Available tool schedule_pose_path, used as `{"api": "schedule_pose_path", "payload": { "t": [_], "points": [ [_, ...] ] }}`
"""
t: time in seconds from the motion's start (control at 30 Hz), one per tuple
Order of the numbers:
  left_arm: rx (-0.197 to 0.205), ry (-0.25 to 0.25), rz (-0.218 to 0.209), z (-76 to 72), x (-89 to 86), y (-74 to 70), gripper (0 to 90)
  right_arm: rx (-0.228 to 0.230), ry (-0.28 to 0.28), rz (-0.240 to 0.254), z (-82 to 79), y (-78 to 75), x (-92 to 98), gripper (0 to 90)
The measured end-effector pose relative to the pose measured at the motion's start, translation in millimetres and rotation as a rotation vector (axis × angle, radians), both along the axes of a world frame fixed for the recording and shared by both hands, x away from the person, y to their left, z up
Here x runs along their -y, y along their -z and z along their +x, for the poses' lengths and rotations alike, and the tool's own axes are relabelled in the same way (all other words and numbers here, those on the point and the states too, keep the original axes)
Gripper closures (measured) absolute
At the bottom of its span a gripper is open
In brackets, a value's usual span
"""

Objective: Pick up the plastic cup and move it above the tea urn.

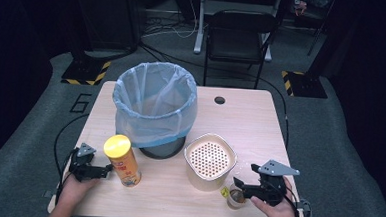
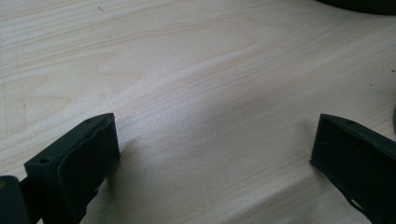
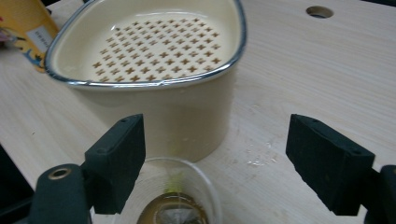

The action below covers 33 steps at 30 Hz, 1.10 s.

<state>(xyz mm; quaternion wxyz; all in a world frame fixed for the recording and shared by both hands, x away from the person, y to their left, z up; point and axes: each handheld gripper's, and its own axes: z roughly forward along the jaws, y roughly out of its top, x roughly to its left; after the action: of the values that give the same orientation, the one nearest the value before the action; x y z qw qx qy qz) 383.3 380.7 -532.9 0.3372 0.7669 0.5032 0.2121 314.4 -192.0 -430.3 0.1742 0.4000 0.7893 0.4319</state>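
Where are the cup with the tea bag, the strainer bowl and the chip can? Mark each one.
cup (image 3: pixel 175 207), right gripper view, on the brown liquid inside its rim.
strainer bowl (image 1: pixel 209 159), high view, on its perforated insert.
chip can (image 1: pixel 117 146), high view, on its yellow lid.

Bare table (image 1: pixel 260 122) lies open on the right and far-right. At the centre, the lined bin (image 1: pixel 154 106) blocks the far side, with the strainer tub (image 1: pixel 210 161) just near-right of it. The yellow canister (image 1: pixel 122 160) stands near-left, leaving a passable gap between canister and tub.
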Motion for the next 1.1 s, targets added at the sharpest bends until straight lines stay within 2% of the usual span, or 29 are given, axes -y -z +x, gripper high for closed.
{"api": "schedule_pose_path", "payload": {
  "t": [0.03, 0.27, 0.37, 0.47, 0.7, 0.73, 0.8, 0.87, 1.1],
  "points": [
    [0.0, 0.001, 0.001, 0.1, -0.1, -0.1, 0.7, -0.006, -0.022, -0.006, -2.3, 2.6, -3.8, 16.7],
    [0.0, 0.001, 0.001, 0.2, -0.1, 0.0, 0.7, -0.011, -0.031, -0.021, -10.1, 10.6, -12.2, 14.9],
    [0.0, 0.001, 0.0, 0.1, 0.0, 0.0, 0.7, -0.018, -0.041, -0.046, -12.8, 20.0, -16.3, 14.8],
    [0.0, 0.001, 0.001, 0.2, -0.1, 0.0, 0.7, -0.018, -0.05, -0.047, -12.9, 25.0, -17.0, 14.9],
    [0.002, 0.0, 0.0, 0.3, 0.0, 0.1, 0.7, -0.03, -0.049, -0.047, -16.3, 30.7, -19.6, 15.2],
    [0.001, 0.002, 0.001, 0.4, -0.1, 0.0, 0.7, -0.025, -0.052, -0.065, -16.6, 33.0, -19.4, 15.7],
    [0.001, 0.002, 0.001, 0.4, -0.1, 0.0, 0.7, -0.032, -0.048, -0.059, -17.5, 34.4, -19.9, 16.1],
    [0.001, 0.002, 0.001, 0.4, -0.2, 0.0, 0.7, -0.032, -0.038, -0.079, -19.9, 36.7, -19.1, 16.6],
    [0.001, 0.001, 0.001, 0.4, -0.1, 0.0, 0.7, -0.038, -0.038, -0.089, -22.6, 42.9, -18.5, 18.4]
  ]
}}
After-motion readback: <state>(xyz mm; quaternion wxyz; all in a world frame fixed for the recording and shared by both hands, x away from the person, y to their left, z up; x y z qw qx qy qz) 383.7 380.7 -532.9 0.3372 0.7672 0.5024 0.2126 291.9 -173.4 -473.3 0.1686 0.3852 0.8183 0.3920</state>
